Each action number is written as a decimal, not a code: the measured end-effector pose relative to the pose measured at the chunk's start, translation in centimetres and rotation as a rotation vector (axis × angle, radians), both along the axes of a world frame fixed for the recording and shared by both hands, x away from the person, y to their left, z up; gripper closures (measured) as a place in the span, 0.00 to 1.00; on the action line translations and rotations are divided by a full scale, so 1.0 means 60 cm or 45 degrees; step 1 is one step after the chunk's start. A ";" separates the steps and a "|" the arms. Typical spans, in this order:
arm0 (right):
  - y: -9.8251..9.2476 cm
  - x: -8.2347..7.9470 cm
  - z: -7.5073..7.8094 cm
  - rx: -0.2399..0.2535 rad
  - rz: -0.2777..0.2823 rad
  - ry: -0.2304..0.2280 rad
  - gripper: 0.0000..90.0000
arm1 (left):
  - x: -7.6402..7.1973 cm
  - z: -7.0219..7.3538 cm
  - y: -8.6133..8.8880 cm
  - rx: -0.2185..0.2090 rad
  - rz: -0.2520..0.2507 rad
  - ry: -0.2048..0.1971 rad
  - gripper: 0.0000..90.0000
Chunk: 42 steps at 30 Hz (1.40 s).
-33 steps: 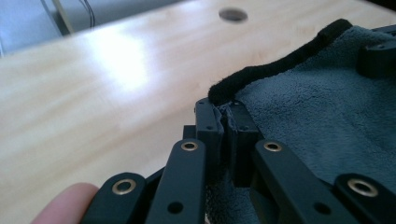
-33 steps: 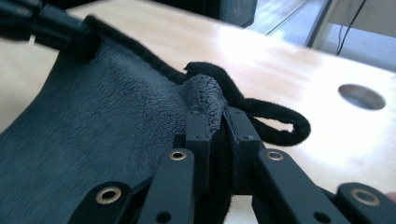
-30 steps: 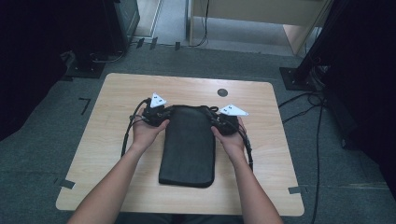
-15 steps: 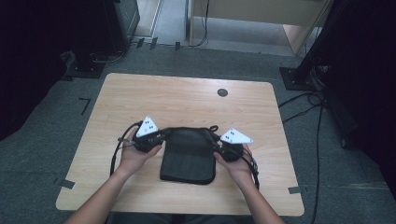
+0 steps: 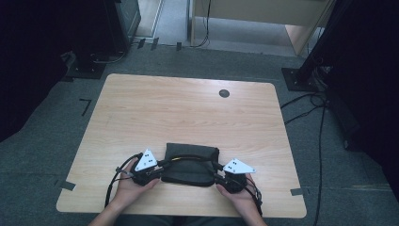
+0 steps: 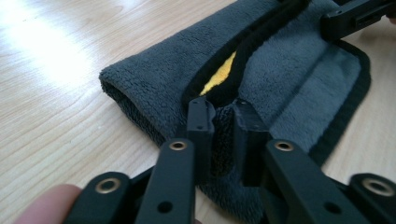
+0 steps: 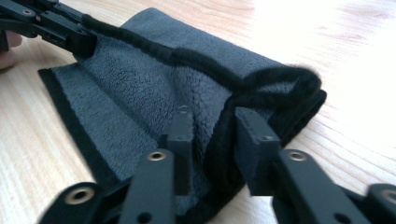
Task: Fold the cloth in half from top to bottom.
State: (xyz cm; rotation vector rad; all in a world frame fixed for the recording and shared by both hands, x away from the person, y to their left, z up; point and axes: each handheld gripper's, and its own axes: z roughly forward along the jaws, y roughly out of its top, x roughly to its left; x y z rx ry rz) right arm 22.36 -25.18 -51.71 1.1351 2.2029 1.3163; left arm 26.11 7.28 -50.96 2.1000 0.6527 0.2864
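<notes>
Folded grey towel (image 5: pixel 190 164) on table (image 5: pixel 188 113), between left claw (image 6: pixel 223 116) and right claw (image 7: pixel 212 123). Both claws just opening, loose around towel's black-trimmed edge. Yellow label (image 6: pixel 219 74) inside fold.

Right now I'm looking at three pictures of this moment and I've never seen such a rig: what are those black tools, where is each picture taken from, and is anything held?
No robot arm here: a person sits at a wooden table and holds a hand-worked two-jaw tool in each hand. The high view looks down from above the person's side; the left gripper shows at its left, the right gripper at its right. The other two pictures come from cameras riding on the grippers, looking along their black jaws.

On the table lies a dark grey towel with black trim, folded over toward the person. Each gripper sits at one end of the folded edge. Their jaws have just been opening: in both gripper views the towel's edge lies between them, but gaps show beside the cloth, so it looks released rather than pinched.
</notes>
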 end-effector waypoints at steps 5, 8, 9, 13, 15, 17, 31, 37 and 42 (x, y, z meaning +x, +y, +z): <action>-0.029 -0.022 0.005 -0.056 0.057 0.068 0.56 | 0.007 -0.005 0.036 -0.031 -0.019 0.064 0.65; -0.055 -0.023 0.010 -0.059 0.042 0.097 0.59 | 0.018 0.001 0.050 -0.055 0.062 0.052 0.61; -0.065 -0.020 0.012 -0.056 0.007 0.103 0.63 | 0.024 0.001 0.051 -0.053 0.114 0.056 0.62; -0.084 0.013 0.023 0.052 -0.210 0.105 0.86 | 0.054 0.000 0.035 -0.086 0.319 0.105 0.63; -0.074 0.032 0.025 0.084 -0.242 0.091 0.91 | 0.061 0.002 0.019 -0.105 0.312 0.113 0.63; -0.051 0.049 0.028 0.123 -0.205 0.078 0.92 | 0.058 0.000 0.000 -0.062 0.281 0.086 0.64; -0.064 -0.013 0.015 0.006 0.198 0.151 0.83 | 0.008 -0.001 0.037 -0.009 -0.026 -0.007 0.54; -0.069 -0.004 0.041 0.173 -0.046 0.104 0.73 | 0.004 0.013 0.004 -0.110 0.040 0.041 0.49; 0.002 -0.003 0.025 -0.031 -0.145 0.081 0.44 | -0.024 -0.005 -0.025 0.126 -0.038 -0.050 0.44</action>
